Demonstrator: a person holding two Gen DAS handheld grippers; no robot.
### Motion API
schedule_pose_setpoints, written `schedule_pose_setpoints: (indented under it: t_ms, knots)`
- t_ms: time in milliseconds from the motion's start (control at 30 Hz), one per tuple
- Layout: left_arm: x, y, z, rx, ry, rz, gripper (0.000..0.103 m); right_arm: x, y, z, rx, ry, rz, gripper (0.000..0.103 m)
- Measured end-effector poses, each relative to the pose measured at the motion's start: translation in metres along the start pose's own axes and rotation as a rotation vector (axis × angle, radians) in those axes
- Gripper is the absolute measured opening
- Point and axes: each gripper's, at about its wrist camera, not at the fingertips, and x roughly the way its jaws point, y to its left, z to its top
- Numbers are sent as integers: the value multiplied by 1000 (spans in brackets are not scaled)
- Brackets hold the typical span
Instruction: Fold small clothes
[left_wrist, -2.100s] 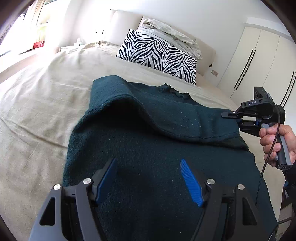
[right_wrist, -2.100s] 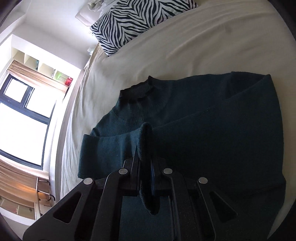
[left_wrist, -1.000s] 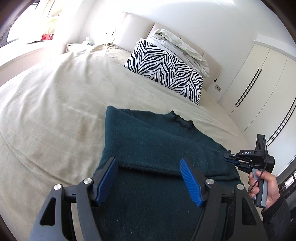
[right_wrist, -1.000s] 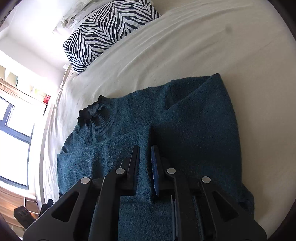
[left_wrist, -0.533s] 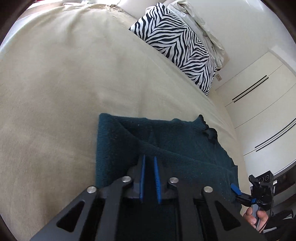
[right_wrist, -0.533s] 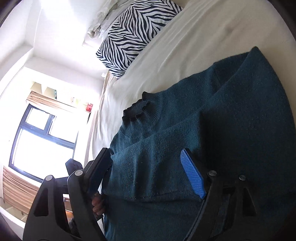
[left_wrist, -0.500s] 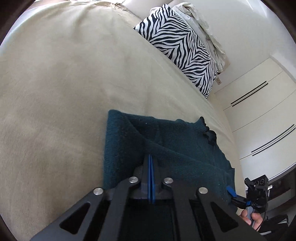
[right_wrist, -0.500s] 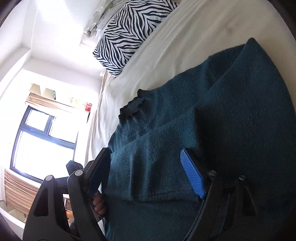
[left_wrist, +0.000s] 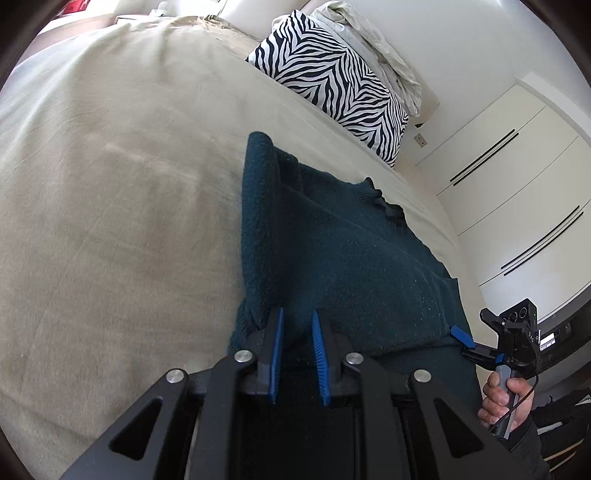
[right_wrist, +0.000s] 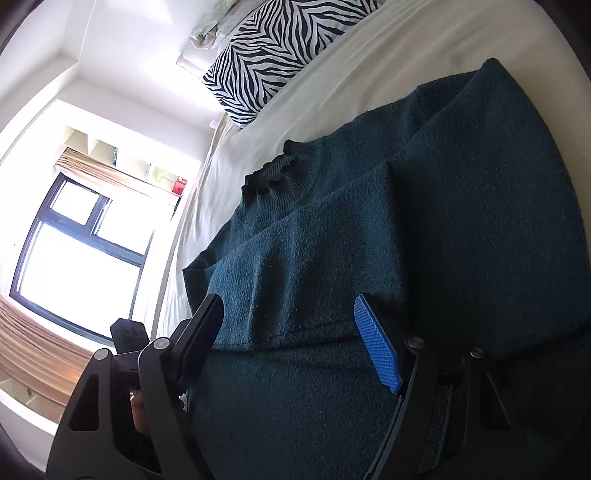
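Observation:
A dark teal sweater (left_wrist: 351, 258) lies flat on the beige bed (left_wrist: 110, 184), collar toward the pillows, both sleeves folded across its front. My left gripper (left_wrist: 296, 314) sits low at the sweater's near left edge. Its jaws are opening and stand a narrow gap apart, with bunched knit between the blue pads (left_wrist: 275, 343) and no clear pinch. In the right wrist view my right gripper (right_wrist: 287, 301) is open wide just above the sweater (right_wrist: 443, 221), over the folded sleeve's edge, holding nothing. The left wrist view shows that gripper (left_wrist: 465, 339) in a hand (left_wrist: 506, 402).
A zebra-striped pillow (left_wrist: 332, 81) and crumpled pale bedding lie at the head of the bed. White wardrobe doors (left_wrist: 517, 184) stand to the right. A bright window (right_wrist: 74, 258) is on the other side. Bare sheet stretches left of the sweater.
My right gripper let go of the sleeve and spread wide. My left gripper shut, dropped to the sweater's near left edge, then parted a little.

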Motion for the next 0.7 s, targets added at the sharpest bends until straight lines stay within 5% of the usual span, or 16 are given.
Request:
schedule_pose_setpoints:
  t_ms: [67, 133, 233, 500, 700]
  knots:
    - [-16, 1, -11, -13, 8, -4, 25, -17, 1, -15, -3, -11, -26, 73]
    - [-38, -2, -28, -2, 0, 15, 49, -39, 3, -33, -14, -27, -25, 73]
    - [-74, -10, -64, 32, -17, 62, 68, -80, 4, -66, -13, -72, 0, 73]
    - [-137, -11, -180, -55, 52, 77, 71, -169, -11, -157, -2, -124, -99, 74]
    - [-167, -11, -222, -149, 86, 52, 71, -210, -38, -211, 40, -116, -193, 74]
